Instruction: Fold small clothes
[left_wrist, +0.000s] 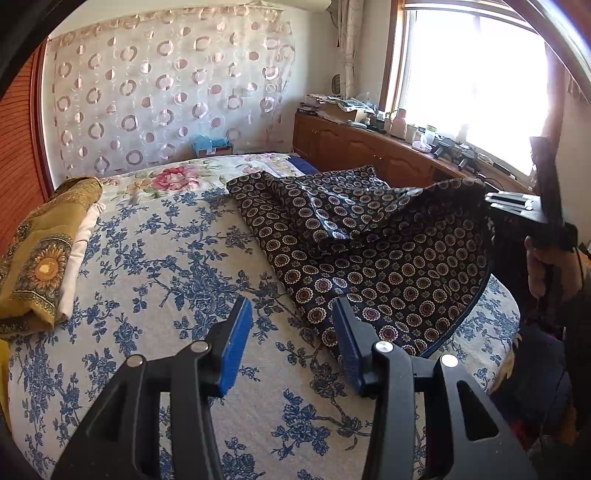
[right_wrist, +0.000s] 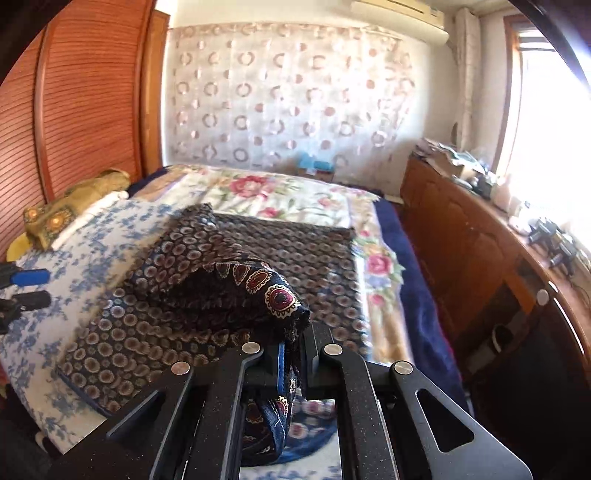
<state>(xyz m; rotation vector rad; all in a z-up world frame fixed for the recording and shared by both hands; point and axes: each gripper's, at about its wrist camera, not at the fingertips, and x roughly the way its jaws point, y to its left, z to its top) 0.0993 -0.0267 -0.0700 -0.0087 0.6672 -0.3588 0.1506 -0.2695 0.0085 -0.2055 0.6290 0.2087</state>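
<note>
A dark navy cloth with a round medallion print (left_wrist: 369, 251) lies on the blue-flowered bed sheet (left_wrist: 166, 266), partly lifted at its right side. My left gripper (left_wrist: 291, 332) is open and empty, its blue pads just above the sheet at the cloth's near corner. My right gripper (right_wrist: 293, 354) is shut on a corner of the dark cloth (right_wrist: 258, 291) and holds it raised above the bed; it also shows in the left wrist view (left_wrist: 517, 206) at the far right. The left gripper shows in the right wrist view (right_wrist: 26, 288) at the left edge.
A folded mustard patterned cloth (left_wrist: 40, 251) and a white cloth (left_wrist: 81, 251) lie at the bed's left side. A rose-print quilt (left_wrist: 177, 177) covers the far bed. A wooden cabinet (left_wrist: 369, 147) with clutter runs under the window at right. A wooden headboard (right_wrist: 74, 110) stands left.
</note>
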